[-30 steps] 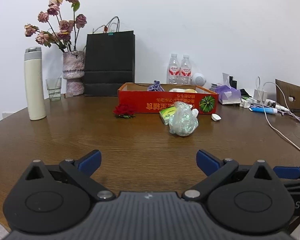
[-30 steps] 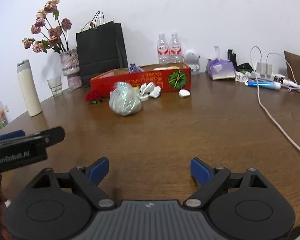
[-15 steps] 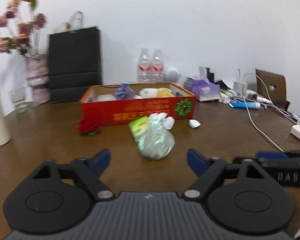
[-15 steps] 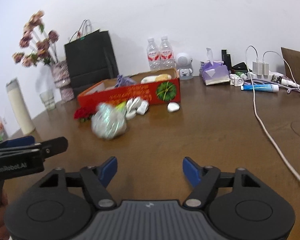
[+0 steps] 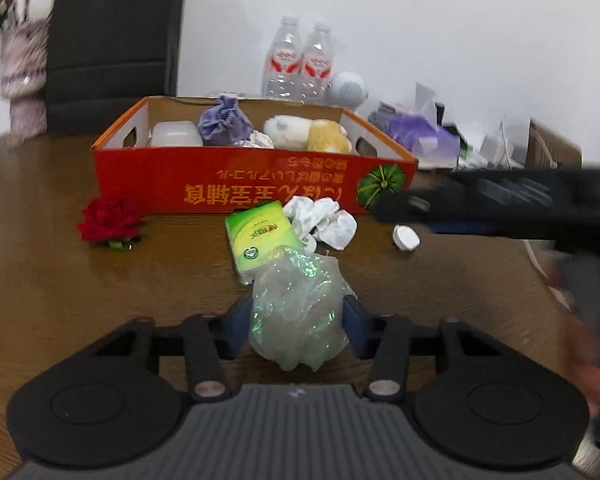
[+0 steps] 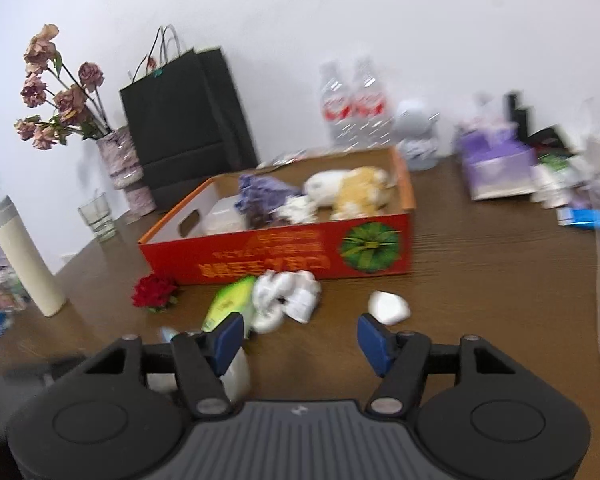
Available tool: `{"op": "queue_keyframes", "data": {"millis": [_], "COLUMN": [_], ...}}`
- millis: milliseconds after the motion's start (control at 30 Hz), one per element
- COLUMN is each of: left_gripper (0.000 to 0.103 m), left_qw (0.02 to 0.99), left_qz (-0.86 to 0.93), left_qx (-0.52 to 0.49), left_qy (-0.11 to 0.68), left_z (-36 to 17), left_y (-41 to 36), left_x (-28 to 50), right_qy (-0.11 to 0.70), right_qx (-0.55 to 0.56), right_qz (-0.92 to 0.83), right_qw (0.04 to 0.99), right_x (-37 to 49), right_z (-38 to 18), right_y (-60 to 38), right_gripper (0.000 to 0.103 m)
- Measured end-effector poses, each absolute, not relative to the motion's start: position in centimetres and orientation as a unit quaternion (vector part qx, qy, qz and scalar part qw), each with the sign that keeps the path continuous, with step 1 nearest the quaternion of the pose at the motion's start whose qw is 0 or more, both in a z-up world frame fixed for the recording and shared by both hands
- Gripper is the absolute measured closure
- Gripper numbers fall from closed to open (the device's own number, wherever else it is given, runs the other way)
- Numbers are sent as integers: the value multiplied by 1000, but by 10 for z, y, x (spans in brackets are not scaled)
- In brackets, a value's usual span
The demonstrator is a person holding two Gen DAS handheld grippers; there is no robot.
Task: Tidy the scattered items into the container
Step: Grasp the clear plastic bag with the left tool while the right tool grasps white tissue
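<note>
L gripper (image 5: 298,316) fingers closing round iridescent bag (image 5: 300,312); R gripper (image 6: 300,338) opening, empty (only R view shows thermos (image 6: 26,256))

Both wrist views look low across the table (image 5: 52,264), sharing the red box (image 5: 256,184).

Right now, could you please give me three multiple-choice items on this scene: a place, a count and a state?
1. Where does the red rose lie? A. inside the red box; B. on the table before the box; C. on the floor.
2. How many water bottles stand behind the box? A. one; B. two; C. four.
3. The box is: A. lidded; B. open and empty; C. open, holding items.
Answers: B, the rose rests on bare wood; B, two stand side by side; C, a plush toy and purple cloth show inside.
</note>
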State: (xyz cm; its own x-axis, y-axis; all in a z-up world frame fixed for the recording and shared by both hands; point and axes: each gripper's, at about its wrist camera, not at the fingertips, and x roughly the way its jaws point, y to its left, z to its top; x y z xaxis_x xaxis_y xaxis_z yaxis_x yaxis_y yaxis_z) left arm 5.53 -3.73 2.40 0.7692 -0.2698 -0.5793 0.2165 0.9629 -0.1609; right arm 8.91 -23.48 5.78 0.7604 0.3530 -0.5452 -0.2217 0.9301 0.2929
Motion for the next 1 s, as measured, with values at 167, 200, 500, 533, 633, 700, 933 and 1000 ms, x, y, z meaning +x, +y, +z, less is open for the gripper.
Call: {"op": "queue_keyframes", "data": {"millis": [167, 200, 500, 533, 633, 700, 933, 1000], "left_gripper": [67, 67, 67, 67, 67, 66, 64, 64], "left_qw": [948, 950, 955, 955, 957, 962, 967, 967], "left_qz": [-108, -102, -43, -39, -32, -31, -42, -46], "left_qx": [-63, -67, -102, -103, -99, -87, -38, -19], "left_qy": [292, 286, 275, 276, 269, 257, 249, 250], "left_z": [33, 35, 42, 42, 46, 49, 32, 28], "left_y": [-16, -11, 26, 27, 28, 26, 3, -4], "left_x": [41, 36, 10, 8, -2, -12, -39, -50], "right_qy": [343, 355, 381, 379, 358, 325, 289, 303], "right_qx": [128, 124, 103, 96, 68, 15, -68, -59], "right_qz": [169, 159, 141, 139, 124, 106, 76, 85], "right_qw": [915, 913, 908, 910, 923, 940, 952, 947], "right_x": [158, 169, 190, 188, 169, 141, 31, 9], "right_z": [42, 38, 13, 13, 24, 37, 41, 36], "right_y": [-210, -205, -196, -195, -195, -193, -192, -192], "right_gripper": [42, 44, 79, 80, 86, 86, 86, 86]}}
